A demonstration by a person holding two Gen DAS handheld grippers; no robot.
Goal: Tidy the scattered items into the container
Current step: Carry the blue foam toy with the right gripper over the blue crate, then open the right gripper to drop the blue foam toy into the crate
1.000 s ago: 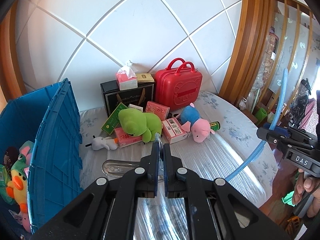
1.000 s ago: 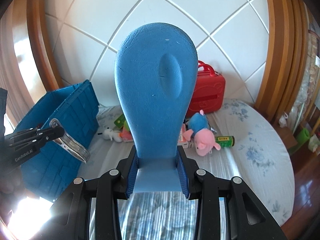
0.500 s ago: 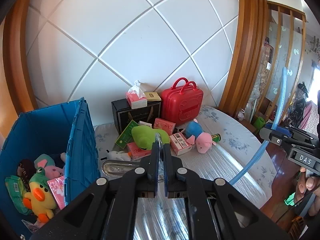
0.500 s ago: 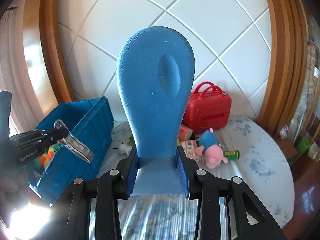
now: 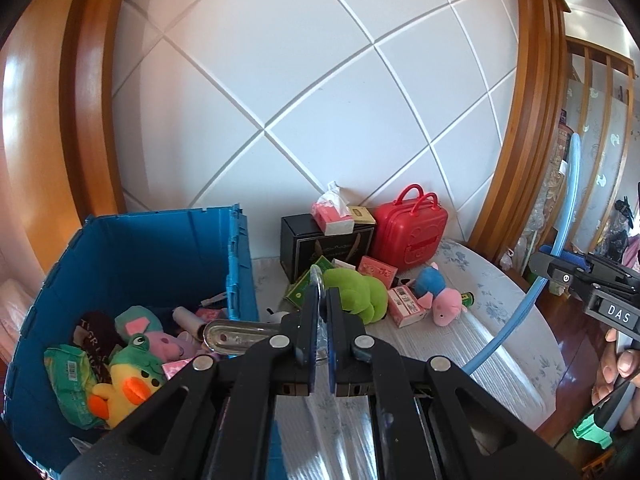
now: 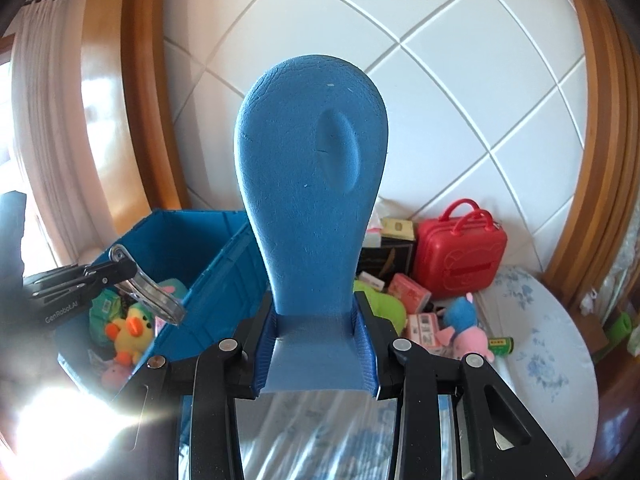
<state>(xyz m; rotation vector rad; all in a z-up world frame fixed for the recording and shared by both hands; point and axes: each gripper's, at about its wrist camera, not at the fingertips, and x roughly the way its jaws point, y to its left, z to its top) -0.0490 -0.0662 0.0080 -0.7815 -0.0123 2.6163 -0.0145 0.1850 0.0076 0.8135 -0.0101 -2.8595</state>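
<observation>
Left wrist: left gripper [image 5: 320,312] fingers pinching clear clip [image 5: 240,332], right gripper [image 6: 316,344] fingers clamping blue shoehorn [image 6: 312,168].

1. "DAS" stands in white letters on the right gripper [image 5: 618,314], right of the blue crate [image 5: 132,264].
2. "GenRobot.AI" stands on the left gripper [image 6: 60,312], in front of the crate's left side.
3. Box labels right of the crate are too small to read.

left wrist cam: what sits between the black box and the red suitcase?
Nothing on the bed between them in the left wrist view: black box and red suitcase stand side by side against the wall. The pink tissue box sits on top of the black box.
</observation>
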